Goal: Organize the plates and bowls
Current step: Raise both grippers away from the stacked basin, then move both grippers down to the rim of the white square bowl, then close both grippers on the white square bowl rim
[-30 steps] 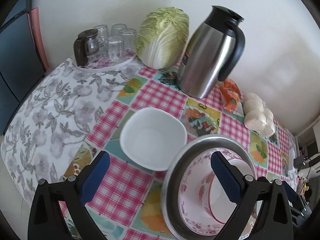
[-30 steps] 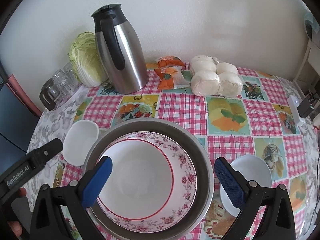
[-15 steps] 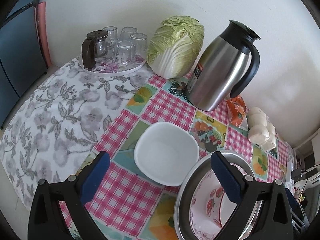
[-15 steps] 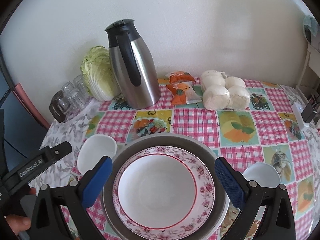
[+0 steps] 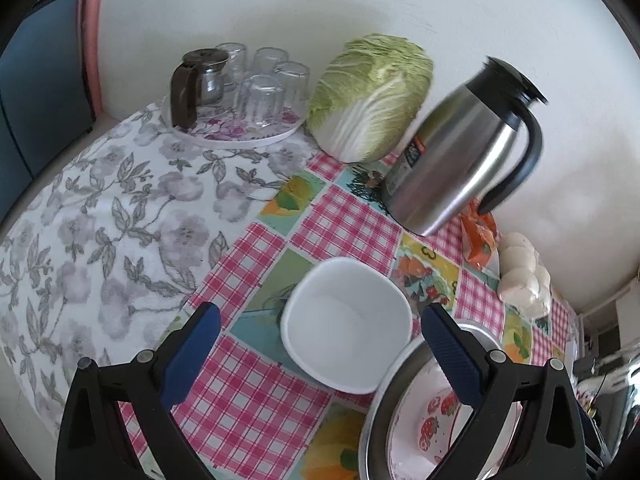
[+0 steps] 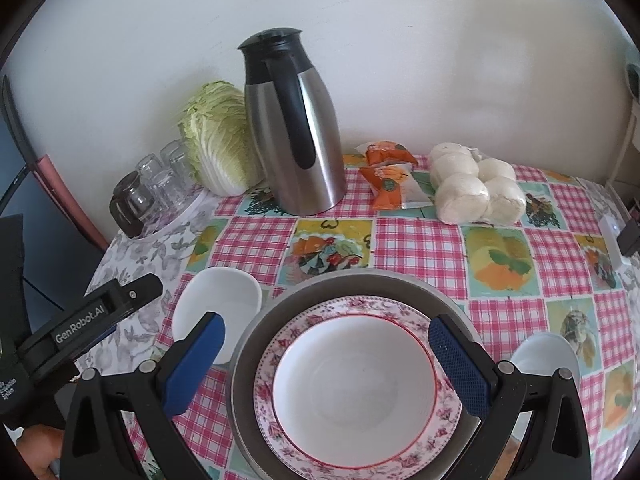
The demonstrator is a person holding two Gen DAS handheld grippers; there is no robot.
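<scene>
Retreated left tool (image 5: pixel 320 350) wide, empty

The square white ceramic bowl (image 5: pixel 347 325) now sits between the left gripper (image 5: pixel 320 350)'s spread blue pads, having earlier lain ahead of them. The right gripper (image 6: pixel 328 356) has drawn back from the flower-rimmed plate (image 6: pixel 356 390), revealing more table beyond.

Both your claws look the same: black plastic frames, silver screws at the joints, textured blue pads (image 6: pixel 460 364). The left claw (image 6: pixel 92 316), far left of frame, has white "GenRobot.AI" lettering, with bare skin (image 6: pixel 40 456) bottom left.
</scene>
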